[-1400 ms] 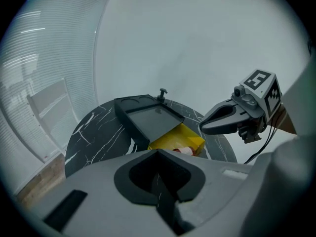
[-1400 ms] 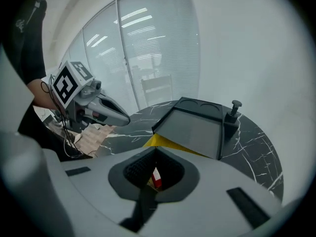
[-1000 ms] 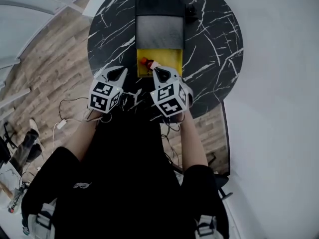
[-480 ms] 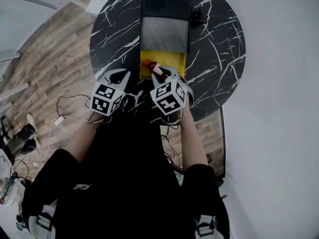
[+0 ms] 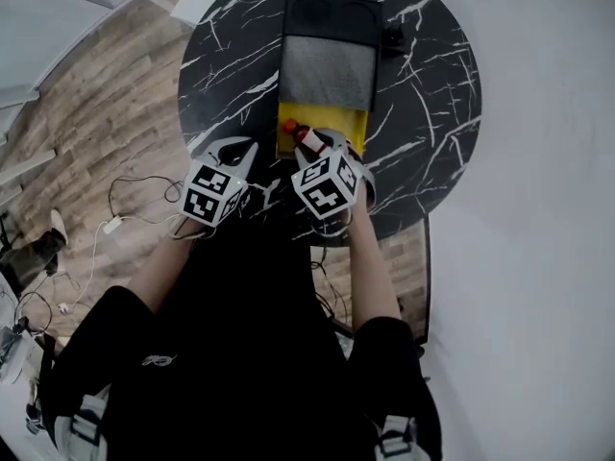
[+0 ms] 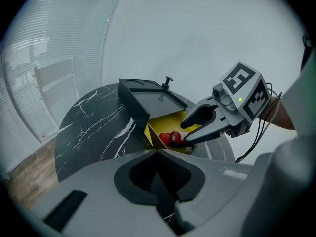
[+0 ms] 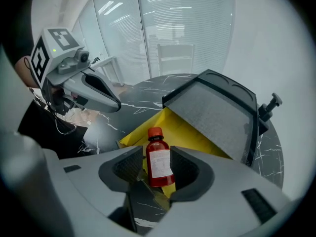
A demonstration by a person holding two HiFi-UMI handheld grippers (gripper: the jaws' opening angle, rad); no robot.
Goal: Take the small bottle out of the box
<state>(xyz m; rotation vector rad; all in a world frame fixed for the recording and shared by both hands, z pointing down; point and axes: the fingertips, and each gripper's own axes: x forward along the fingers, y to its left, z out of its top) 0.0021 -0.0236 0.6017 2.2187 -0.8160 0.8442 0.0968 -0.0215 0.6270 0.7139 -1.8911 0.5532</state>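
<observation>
The small bottle (image 7: 160,167), red with a red cap and a white label, sits at the near end of the open yellow box (image 7: 197,137) on the round black marbled surface (image 5: 423,94). The right gripper (image 7: 158,154) points steeply down over it. Its jaws have just been opening and now stand apart on either side of the bottle, not pressing it. The left gripper (image 6: 158,154) hangs just left of the box, jaws together and empty.
</observation>
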